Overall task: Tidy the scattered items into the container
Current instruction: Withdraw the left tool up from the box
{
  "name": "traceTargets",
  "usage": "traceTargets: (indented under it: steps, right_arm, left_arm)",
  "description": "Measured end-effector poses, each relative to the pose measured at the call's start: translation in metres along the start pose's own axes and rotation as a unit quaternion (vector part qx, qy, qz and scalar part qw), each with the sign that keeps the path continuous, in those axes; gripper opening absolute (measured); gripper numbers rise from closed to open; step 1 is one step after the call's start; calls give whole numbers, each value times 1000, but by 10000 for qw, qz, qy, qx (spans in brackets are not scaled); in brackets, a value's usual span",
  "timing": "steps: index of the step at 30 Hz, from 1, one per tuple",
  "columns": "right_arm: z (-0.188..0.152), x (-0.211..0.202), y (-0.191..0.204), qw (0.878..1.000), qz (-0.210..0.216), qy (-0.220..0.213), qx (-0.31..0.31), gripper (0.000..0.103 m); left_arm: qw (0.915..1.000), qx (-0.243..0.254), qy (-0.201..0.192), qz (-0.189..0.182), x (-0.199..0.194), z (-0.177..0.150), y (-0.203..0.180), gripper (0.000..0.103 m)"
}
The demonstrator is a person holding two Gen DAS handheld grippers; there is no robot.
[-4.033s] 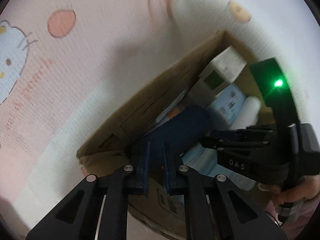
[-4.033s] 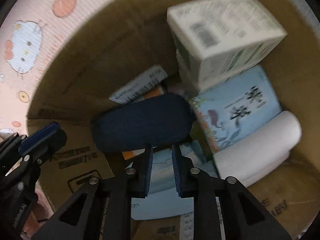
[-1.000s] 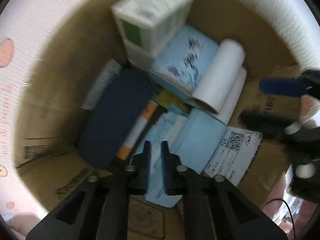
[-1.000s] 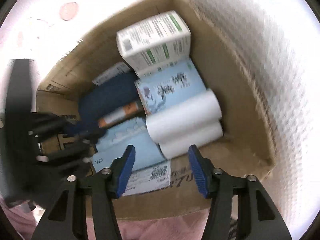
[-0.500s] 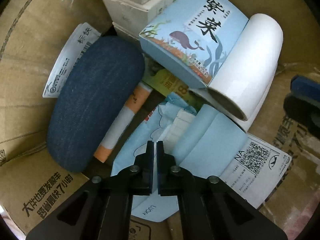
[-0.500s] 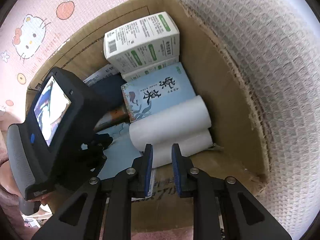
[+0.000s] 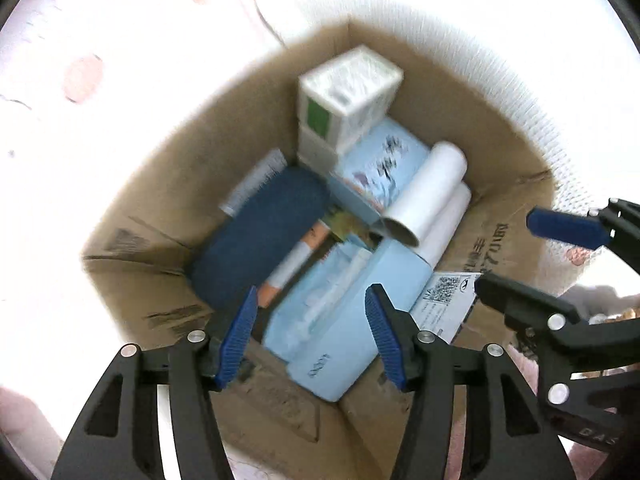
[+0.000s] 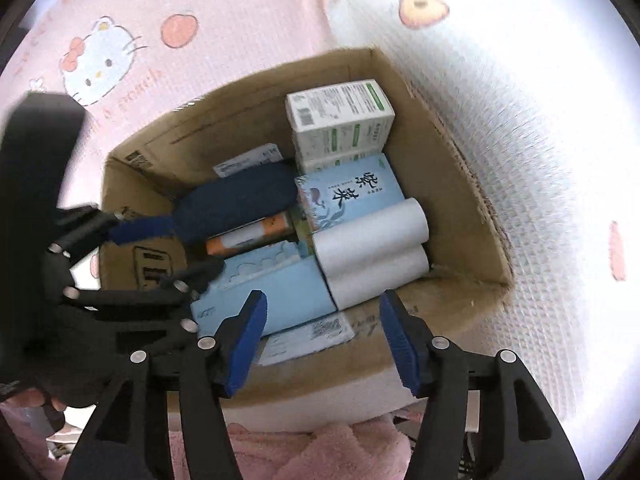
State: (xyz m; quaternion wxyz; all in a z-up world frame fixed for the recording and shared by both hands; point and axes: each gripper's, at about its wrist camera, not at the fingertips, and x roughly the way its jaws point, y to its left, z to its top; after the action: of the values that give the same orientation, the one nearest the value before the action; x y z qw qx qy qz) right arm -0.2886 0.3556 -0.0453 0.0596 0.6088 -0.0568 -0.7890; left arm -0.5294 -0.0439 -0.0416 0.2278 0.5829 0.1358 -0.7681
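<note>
Both grippers (image 7: 312, 334) (image 8: 322, 342) spread, above box rim (image 8: 460, 152)

Pink cartoon-cat mat (image 8: 224, 20) w/ white waffle-weave cloth (image 8: 520, 128) on right, bright glare.

The brown corrugated cardboard box (image 8: 448, 184) holds a dark navy denim-textured oval case (image 8: 236, 204), a white carton with green bands and a barcode (image 8: 340, 110), a pale blue packet printed with a whale and black characters (image 8: 352, 196), two plain white paper rolls (image 8: 372, 236) and an orange-and-white tube (image 8: 248, 238). Beneath lies a pink blanket patterned with white cartoon cats and orange dots (image 8: 100, 64). Both black claws carry blue pads.
</note>
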Motion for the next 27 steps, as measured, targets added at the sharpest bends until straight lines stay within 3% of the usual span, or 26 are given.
traceTargets:
  steps: [4,7,13,17,20,27]
  right_arm:
    - [-20,-20,21,9995,-41,-300,-35,59]
    - [-29,-14,50,9979,-127,-631,2,64]
    - [-55,-50,66,9916,-372,-1217,217,66]
    - [-70,-72,69,9867,-454,-1498,438,70]
    - [-78,-74,77,9846,-516,-1597,496,71]
    - [-99,-80,94,9787,-941,-1760,470,72]
  left_arm:
    - [9974,257,-661,146,-23,5,2,61]
    - [9912,435,-1234,195,-35,-15,2,61]
    - [9744,393,-2186,351,-68,-63,9,61]
    - [9558,513,-2801,739,-82,-91,3,62]
    - [9505,401,-2956,873,-95,-102,3,66]
    - [9524,-77,-3001,527,-104,-119,3,67]
